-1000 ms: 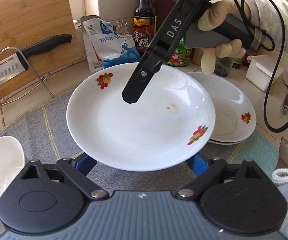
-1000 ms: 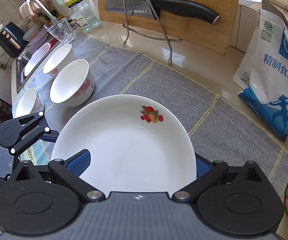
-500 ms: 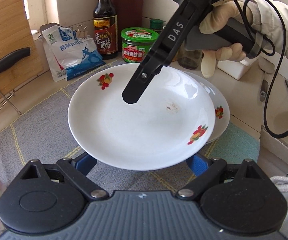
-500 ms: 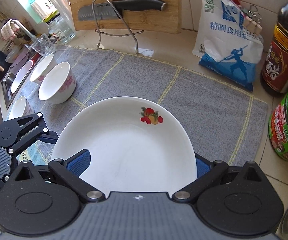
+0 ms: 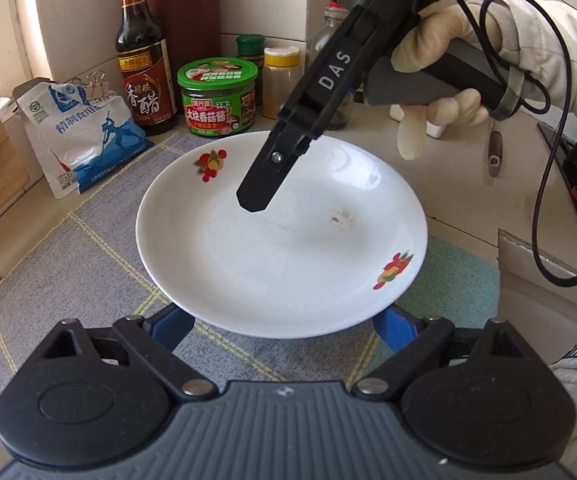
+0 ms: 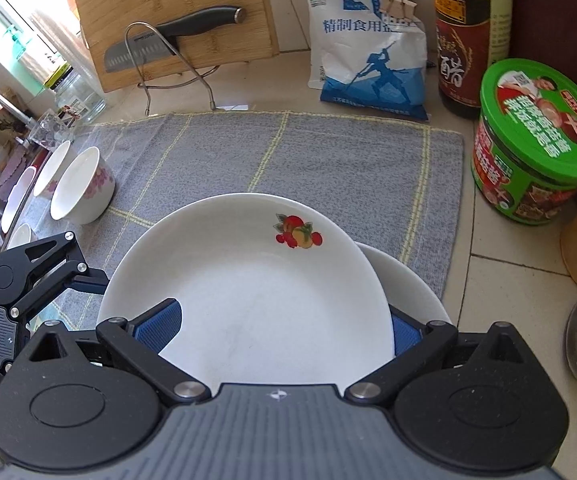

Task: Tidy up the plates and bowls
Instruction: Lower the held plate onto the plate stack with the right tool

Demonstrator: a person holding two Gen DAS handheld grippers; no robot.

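From the left wrist, the left tongs [image 5: 282,322] have their blue pads at either side of the white plate's [image 5: 280,248] near rim, clamped on it above the grey mat [image 5: 88,264]. The right tongs' black finger [image 5: 266,182], held by a gloved hand [image 5: 436,80], lies over the plate.

From the right wrist, the right tongs [image 6: 284,324] also clamp that plate [image 6: 248,300]; it sits over a second plate [image 6: 416,292] on the worktop [image 6: 500,280]. Bowls [image 6: 82,190] stand well apart at the left.
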